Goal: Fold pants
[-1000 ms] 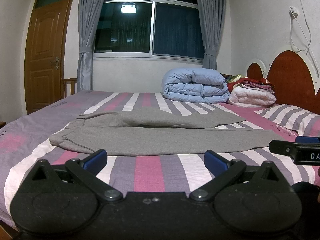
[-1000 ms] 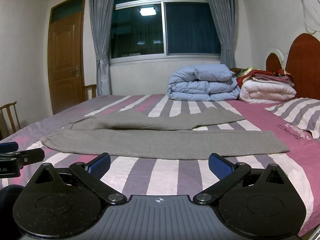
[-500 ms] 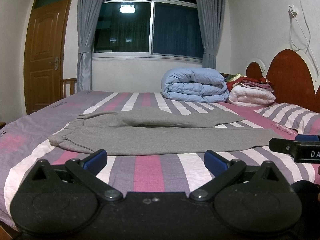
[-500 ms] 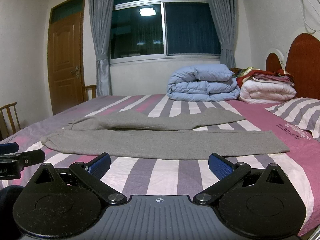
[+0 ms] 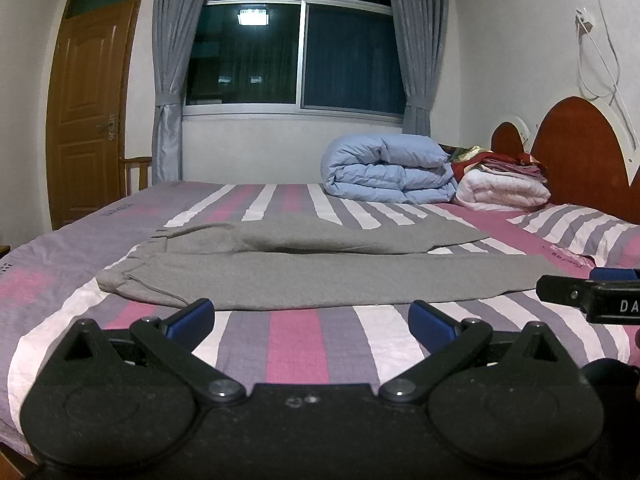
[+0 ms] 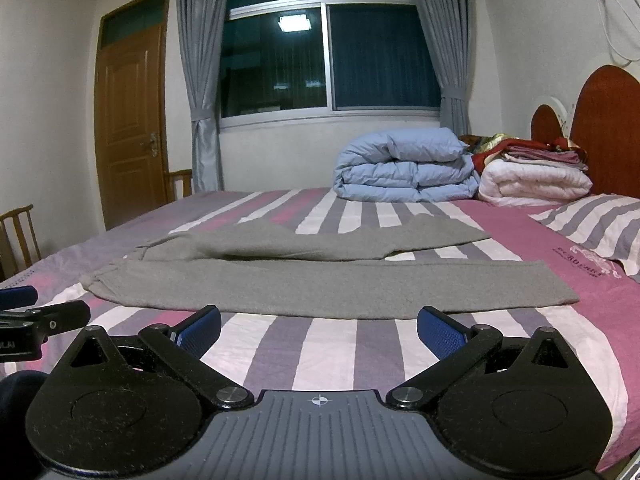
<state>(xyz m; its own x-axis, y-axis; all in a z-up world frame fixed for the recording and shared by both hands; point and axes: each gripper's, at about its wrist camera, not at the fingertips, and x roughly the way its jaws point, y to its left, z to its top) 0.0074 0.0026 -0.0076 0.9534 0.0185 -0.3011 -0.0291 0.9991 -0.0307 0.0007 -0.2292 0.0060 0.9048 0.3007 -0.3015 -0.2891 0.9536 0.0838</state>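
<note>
- The left gripper (image 5: 311, 318) is held low over the near edge of the bed (image 5: 296, 344), its blue-padded fingers (image 5: 188, 319) spread wide apart with nothing between them.
- The right gripper (image 6: 319, 325) is beside it, likewise spread wide and empty; its black tip shows at the right edge of the left wrist view.
- The grey pants (image 5: 320, 272) lie flat on the striped cover just ahead of both grippers, waistband toward the left, one leg running along the near side to the right, the other angled away behind it.
- Nothing lies between the fingers and the near pant leg, only bare striped sheet.
- Farther ahead and to the right, a folded blue quilt (image 5: 386, 174) sits next to a white folded blanket (image 5: 502, 192) topped with red clothes.
- A striped pillow (image 6: 592, 226) lies to the right, near the wooden headboard (image 5: 576, 156).
- A brown door (image 6: 130, 120) stands far left.
</note>
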